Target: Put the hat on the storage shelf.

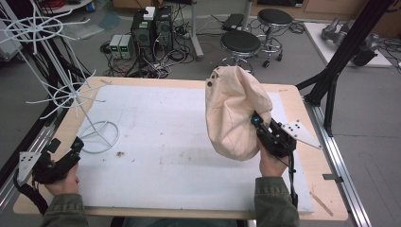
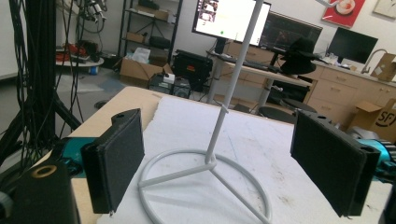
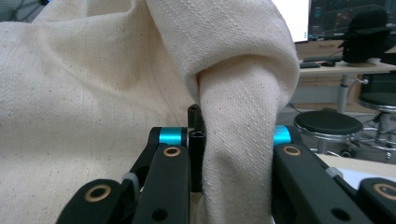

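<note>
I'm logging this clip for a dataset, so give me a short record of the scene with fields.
surface: wooden table under a white foam mat
held item: cream canvas hat, lifted off the mat
right gripper: shut on a fold of the hat
left gripper: open, pointed at the stand's ring base
stand: white wire rack, upright at the mat's left

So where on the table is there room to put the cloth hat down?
The white mat lies bare between the white stand's ring base and the cream hat in the right gripper. It is crowded at the left, around the stand and the open left gripper.
</note>
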Demonstrator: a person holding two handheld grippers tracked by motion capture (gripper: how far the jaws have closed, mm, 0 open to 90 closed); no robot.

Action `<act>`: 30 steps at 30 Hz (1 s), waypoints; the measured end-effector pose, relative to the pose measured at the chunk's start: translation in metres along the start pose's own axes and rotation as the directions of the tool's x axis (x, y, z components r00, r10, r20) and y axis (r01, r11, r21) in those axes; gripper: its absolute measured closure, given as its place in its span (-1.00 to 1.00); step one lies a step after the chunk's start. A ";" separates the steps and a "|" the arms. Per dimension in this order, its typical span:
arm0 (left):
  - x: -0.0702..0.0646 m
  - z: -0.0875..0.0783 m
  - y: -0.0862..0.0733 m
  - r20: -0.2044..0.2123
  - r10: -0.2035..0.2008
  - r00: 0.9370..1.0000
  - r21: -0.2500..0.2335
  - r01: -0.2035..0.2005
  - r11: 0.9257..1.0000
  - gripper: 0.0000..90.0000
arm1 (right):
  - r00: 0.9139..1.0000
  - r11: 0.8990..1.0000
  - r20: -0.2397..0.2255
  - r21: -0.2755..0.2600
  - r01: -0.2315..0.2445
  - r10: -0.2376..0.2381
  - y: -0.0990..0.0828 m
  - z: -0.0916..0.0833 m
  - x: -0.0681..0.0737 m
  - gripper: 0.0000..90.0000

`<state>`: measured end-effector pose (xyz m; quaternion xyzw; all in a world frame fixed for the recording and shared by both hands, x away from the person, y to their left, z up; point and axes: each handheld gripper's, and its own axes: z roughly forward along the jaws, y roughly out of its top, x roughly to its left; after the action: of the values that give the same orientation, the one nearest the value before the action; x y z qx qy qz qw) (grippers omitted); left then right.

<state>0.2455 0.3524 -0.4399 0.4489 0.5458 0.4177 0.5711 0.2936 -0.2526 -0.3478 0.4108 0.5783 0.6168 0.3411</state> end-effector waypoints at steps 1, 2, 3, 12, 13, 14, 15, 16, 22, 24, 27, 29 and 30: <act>0.000 0.000 0.000 0.001 0.000 1.000 -0.001 0.000 1.000 -0.61 | 1.000 1.000 -0.008 -0.008 0.007 -0.007 0.002 0.002 0.001 0.72; 0.000 0.000 0.000 0.001 0.000 1.000 -0.001 0.000 1.000 -0.61 | 1.000 1.000 -0.016 -0.008 0.017 -0.017 0.005 0.004 0.002 0.72; 0.000 0.000 0.000 0.000 -0.001 1.000 -0.001 0.001 1.000 -0.61 | 0.999 1.000 -0.024 -0.013 0.024 -0.024 0.008 0.006 0.004 0.72; 0.001 0.000 0.000 0.003 -0.011 1.000 -0.001 0.011 1.000 -0.61 | 0.997 0.999 -0.071 -0.031 -0.027 0.025 0.018 0.020 0.004 0.72; 0.001 0.000 0.000 0.004 -0.012 1.000 -0.001 0.012 1.000 -0.61 | 0.998 0.999 -0.065 -0.031 -0.024 0.022 0.018 0.020 0.004 0.72; 0.001 0.000 0.000 0.003 -0.011 1.000 0.000 0.011 1.000 -0.61 | 0.997 0.999 -0.068 -0.037 -0.026 0.023 0.019 0.020 0.004 0.72; 0.001 0.000 0.000 0.004 -0.010 1.000 0.000 0.010 1.000 -0.61 | 0.997 0.999 -0.075 -0.041 -0.028 0.025 0.019 0.020 0.004 0.72; 0.001 0.000 0.000 0.004 -0.009 1.000 0.000 0.009 1.000 -0.61 | 0.996 0.999 -0.081 -0.047 -0.028 0.024 0.020 0.021 0.003 0.72; 0.001 0.000 0.000 0.004 -0.009 1.000 -0.002 0.009 1.000 -0.61 | 0.996 0.999 -0.090 -0.044 0.004 -0.008 0.031 0.027 0.006 0.72; 0.001 0.000 0.000 0.004 -0.008 1.000 0.000 0.008 1.000 -0.61 | 0.994 0.999 -0.108 -0.048 0.013 -0.018 0.037 0.031 0.009 0.72; 0.001 0.000 0.000 0.005 -0.008 1.000 -0.002 0.008 1.000 -0.61 | 0.992 0.998 -0.121 -0.048 0.028 -0.034 0.043 0.037 0.013 0.72; 0.001 0.000 0.000 0.005 -0.010 1.000 -0.002 0.010 1.000 -0.61 | 0.990 0.999 -0.139 -0.040 0.014 -0.020 0.044 0.041 0.015 0.72; 0.001 0.000 0.000 0.005 -0.010 1.000 -0.001 0.010 1.000 -0.61 | 0.990 0.999 -0.139 -0.033 0.010 -0.014 0.045 0.044 0.016 0.72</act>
<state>0.2458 0.3532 -0.4402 0.4469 0.5462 0.4142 0.5748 0.3284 -0.2238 -0.3019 0.3578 0.5931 0.6512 0.3101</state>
